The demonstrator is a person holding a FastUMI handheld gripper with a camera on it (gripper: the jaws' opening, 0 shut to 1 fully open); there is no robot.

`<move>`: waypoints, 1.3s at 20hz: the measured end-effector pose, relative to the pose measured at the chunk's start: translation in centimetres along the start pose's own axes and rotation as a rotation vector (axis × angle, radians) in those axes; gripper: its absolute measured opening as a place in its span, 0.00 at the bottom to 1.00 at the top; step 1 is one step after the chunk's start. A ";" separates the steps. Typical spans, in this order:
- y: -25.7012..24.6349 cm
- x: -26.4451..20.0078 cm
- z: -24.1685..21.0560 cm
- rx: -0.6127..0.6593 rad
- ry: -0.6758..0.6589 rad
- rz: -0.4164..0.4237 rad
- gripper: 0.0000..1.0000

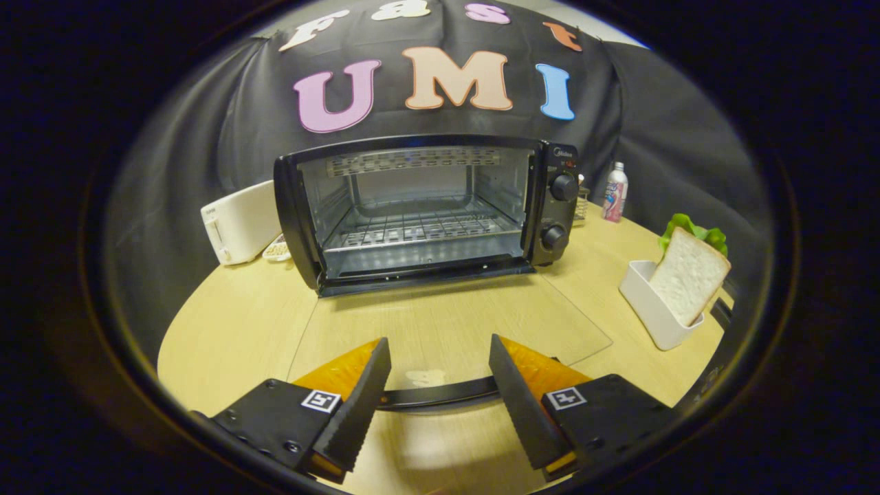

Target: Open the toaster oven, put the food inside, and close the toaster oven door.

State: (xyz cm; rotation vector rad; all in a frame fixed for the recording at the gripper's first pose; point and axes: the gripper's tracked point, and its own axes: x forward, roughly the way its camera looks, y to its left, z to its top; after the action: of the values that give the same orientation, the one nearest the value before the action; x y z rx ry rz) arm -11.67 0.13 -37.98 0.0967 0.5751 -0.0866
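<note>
Gripper view: the hand-held gripper point(438, 371) hangs low over the pale wooden surface point(234, 330) with its two fingers spread wide apart and nothing between them, so it is released. The door handle point(440, 395), a dark curved bar, runs across the gap between the fingers, close to their inner faces but not pressed by either. It belongs to the glass door point(454, 323), which lies folded all the way down, flat over the surface, and reaches from the fingers back to the foot of the toaster oven point(426, 206).

The toaster oven stands straight ahead, beyond the fingers, its cavity open and lit. A wire rack point(419, 230) sits inside with nothing on it. Two round knobs point(562, 187) sit one above the other on the panel at the oven's right side.

The food, a slice of bread point(687, 275), leans upright in a white holder point(650, 302) off to the right of the right finger, well apart from the oven, with green lettuce point(687, 227) behind it. A white toaster point(237, 220) stands just left of the oven, and a small bottle point(614, 192) stands behind the oven's right side.
</note>
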 end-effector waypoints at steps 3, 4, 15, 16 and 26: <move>0.1 0.1 0.0 -0.013 -0.012 0.006 0.93; 0.0 0.1 0.1 -0.009 -0.014 0.007 0.93; -3.1 -1.9 6.4 0.042 -0.087 0.047 0.92; -4.7 -2.3 7.3 0.053 -0.104 0.029 0.92; -23.1 -5.5 11.7 0.088 -0.238 -0.204 0.92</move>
State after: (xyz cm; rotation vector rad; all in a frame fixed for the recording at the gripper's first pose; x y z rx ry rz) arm -12.47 -23.81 -26.79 0.1117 0.3414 -0.3175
